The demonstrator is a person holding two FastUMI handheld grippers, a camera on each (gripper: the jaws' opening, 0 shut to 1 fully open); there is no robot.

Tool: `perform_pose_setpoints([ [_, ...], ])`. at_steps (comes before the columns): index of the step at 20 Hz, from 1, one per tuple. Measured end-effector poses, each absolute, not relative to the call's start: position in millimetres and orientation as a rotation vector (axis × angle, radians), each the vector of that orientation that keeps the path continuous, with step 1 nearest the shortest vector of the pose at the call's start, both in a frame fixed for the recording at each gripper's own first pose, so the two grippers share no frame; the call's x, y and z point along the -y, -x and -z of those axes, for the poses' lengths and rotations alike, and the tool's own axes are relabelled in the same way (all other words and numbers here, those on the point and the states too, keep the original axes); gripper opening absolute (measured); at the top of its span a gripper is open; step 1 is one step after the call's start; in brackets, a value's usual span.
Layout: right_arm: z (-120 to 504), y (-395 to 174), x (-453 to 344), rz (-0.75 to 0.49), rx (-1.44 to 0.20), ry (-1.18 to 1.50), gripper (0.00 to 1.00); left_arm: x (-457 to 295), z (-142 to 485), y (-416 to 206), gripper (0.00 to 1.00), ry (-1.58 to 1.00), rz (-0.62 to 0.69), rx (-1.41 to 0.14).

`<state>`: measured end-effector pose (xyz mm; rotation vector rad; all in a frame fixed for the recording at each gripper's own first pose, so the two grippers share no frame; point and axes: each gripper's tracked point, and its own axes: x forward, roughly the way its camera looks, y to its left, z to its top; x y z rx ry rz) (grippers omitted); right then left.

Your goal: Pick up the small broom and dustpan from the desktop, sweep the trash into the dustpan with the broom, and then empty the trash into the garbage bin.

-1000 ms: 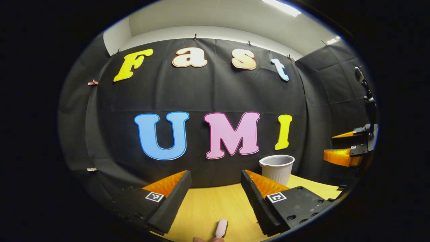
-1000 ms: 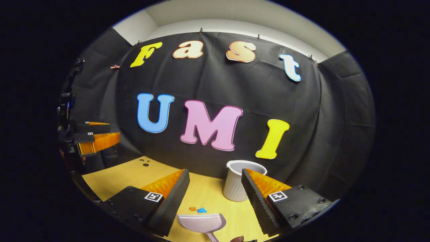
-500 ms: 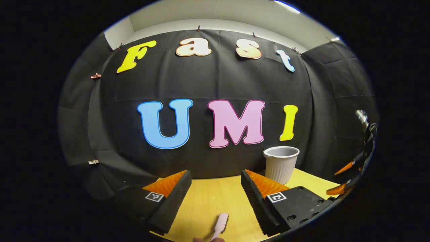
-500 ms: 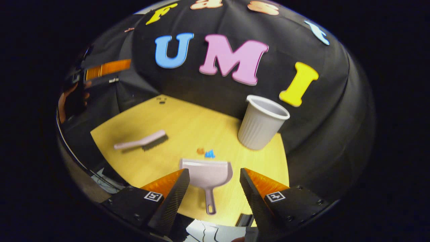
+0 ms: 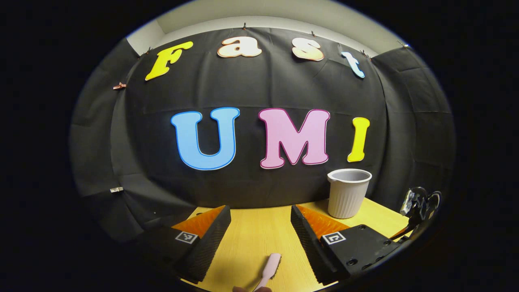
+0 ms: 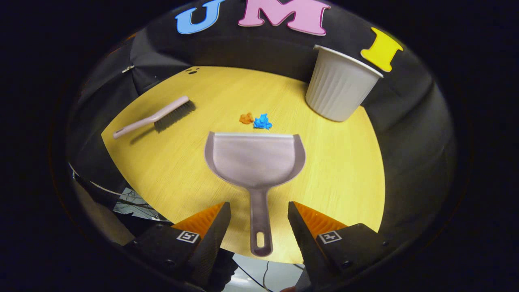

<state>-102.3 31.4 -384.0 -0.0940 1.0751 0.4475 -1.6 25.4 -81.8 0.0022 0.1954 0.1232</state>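
Right gripper view: yellow wooden desktop (image 6: 344, 170) against black cloth wall (image 6: 409, 105).

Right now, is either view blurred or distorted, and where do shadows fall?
Right gripper view: sharp; fisheye bends the desktop into a curve, and the broom throws a soft shadow beneath it. Left gripper view: sharp in the middle; the wall bulges, and the garbage bin looks crisp.

Black cloth wall (image 5: 259, 93) pinned with clips on three sides; pale ceiling strip (image 5: 284, 10) above; light wood-grain desktop (image 6: 344, 170) below.
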Motion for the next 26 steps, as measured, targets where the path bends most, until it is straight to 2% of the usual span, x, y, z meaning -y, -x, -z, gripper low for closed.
perform_pose_setpoints([
  [4,426,105,-39,-0.458,-1.179,0.096,0.88,-31,90,1,0.96,-0.017,-0.147,-0.219],
  [11,454,94,-57,-0.467,-1.249,0.064,0.82,-32,106,-3,0.95,-0.039,-0.16,-0.266],
  [12,452,93,-60,-0.467,-1.256,0.048,0.79,-32,111,-3,0.95,-0.042,-0.159,-0.273],
  [14,454,87,-62,-0.454,-1.26,0.023,0.63,-31,119,-4,0.96,-0.049,-0.154,-0.292],
  [15,454,82,-62,-0.447,-1.259,0.028,0.62,-32,123,-5,0.95,-0.051,-0.155,-0.305],
  [17,455,81,-59,-0.454,-1.267,0.044,0.39,-31,135,-5,0.96,-0.056,-0.153,-0.333],
  [18,456,80,-59,-0.467,-1.261,0.052,0.35,-31,139,-7,0.96,-0.065,-0.15,-0.345],
  [21,444,76,-56,-0.479,-1.216,0.066,0.42,-34,163,-6,0.97,-0.095,-0.137,-0.398],
  [22,439,74,-55,-0.483,-1.201,0.063,0.38,-34,174,-6,0.97,-0.101,-0.13,-0.428],
  [24,428,73,-53,-0.485,-1.175,0.035,0.38,-31,202,-1,0.97,-0.101,-0.096,-0.506],
  [25,423,72,-49,-0.473,-1.163,0.029,0.34,-28,215,3,0.97,-0.094,-0.073,-0.554],
  [26,416,68,-42,-0.452,-1.136,0.035,0.38,-23,237,8,0.97,-0.083,-0.038,-0.624],
])
